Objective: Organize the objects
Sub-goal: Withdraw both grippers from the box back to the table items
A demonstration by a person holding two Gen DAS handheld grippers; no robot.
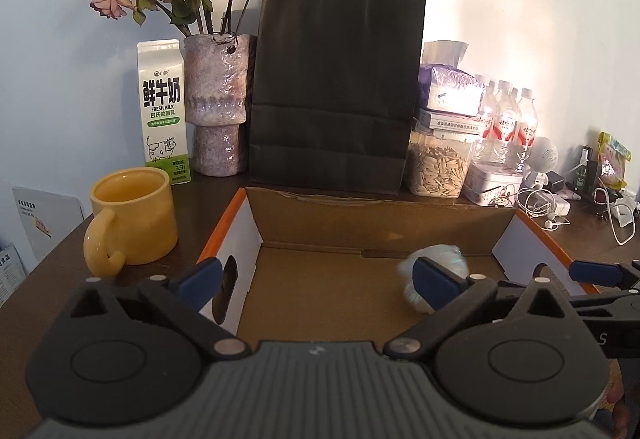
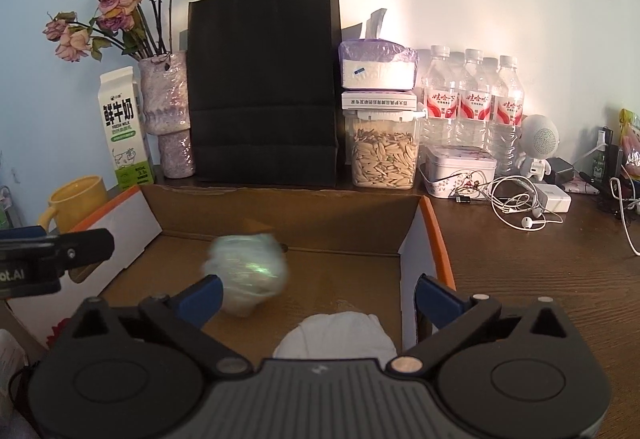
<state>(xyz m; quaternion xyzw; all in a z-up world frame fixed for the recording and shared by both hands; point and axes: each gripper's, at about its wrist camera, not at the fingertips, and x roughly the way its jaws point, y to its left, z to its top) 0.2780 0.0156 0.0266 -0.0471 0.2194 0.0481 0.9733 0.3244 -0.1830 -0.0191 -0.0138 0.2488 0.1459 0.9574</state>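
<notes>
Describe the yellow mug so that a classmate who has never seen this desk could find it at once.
Start at the tall black paper bag against the wall. Go left past the vase and milk carton. The yellow mug stands in front, beside the cardboard box, the only yellow cup.

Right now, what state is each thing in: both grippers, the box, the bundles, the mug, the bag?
left gripper: open, holding nothing.
right gripper: open, holding nothing.
cardboard box: open-topped.
pale green bundle: blurred, inside the box.
white bundle: inside the box, near edge.
yellow mug: upright, left of the box.
black paper bag: upright behind the box.
</notes>
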